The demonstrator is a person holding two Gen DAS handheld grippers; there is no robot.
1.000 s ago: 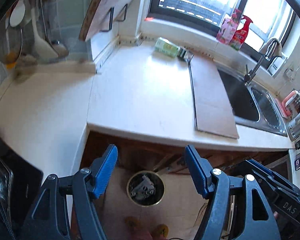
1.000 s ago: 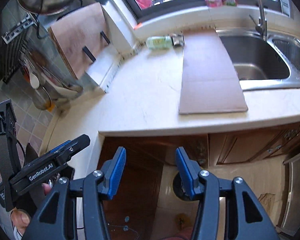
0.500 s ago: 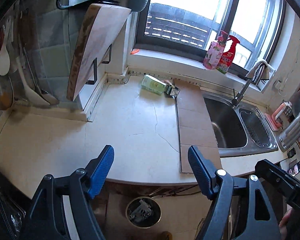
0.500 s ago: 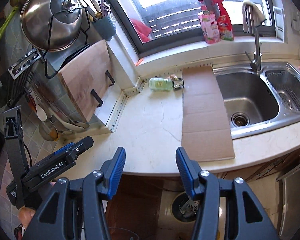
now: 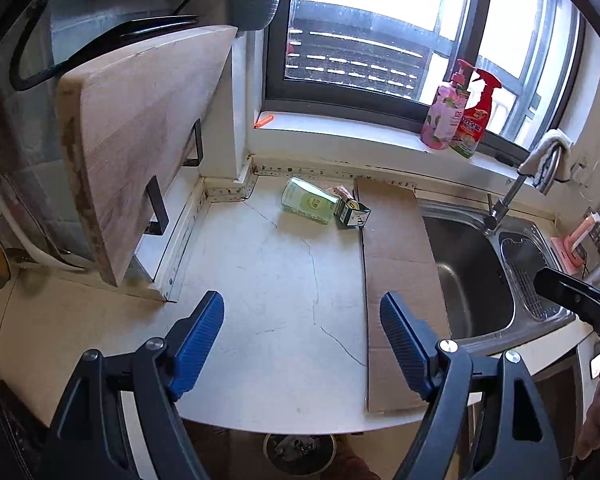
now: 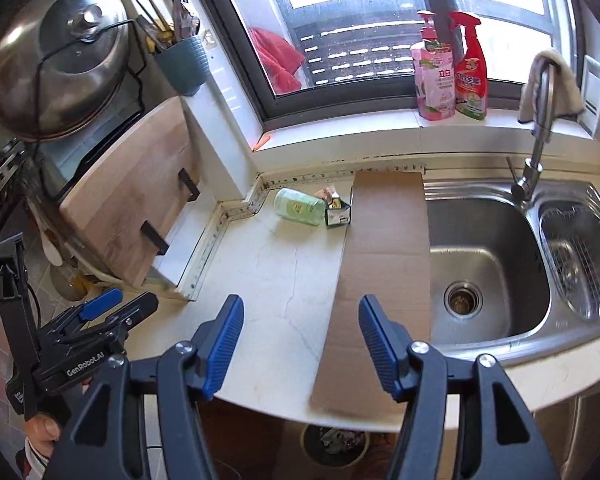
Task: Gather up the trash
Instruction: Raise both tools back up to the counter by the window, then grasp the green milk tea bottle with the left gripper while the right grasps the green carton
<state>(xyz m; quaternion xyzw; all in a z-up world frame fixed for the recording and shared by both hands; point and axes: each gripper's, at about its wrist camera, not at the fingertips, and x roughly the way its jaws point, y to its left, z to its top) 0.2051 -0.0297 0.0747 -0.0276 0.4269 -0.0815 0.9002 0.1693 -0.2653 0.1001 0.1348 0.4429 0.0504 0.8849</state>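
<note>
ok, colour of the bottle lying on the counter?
Pale green bottle, clearest in the right wrist view.

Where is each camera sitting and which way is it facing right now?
Left wrist: on the left hand-held gripper, above the counter's front edge, facing the counter and window; its open blue fingers show, plus the other gripper's tip at right.
Right wrist: on the right hand-held gripper, further right, facing the cardboard and sink; its open fingers show, plus the left gripper and hand at lower left.
Shared: green bottle, small carton, cardboard, sink, faucet, window bottles, cutting board, floor bin.
</note>
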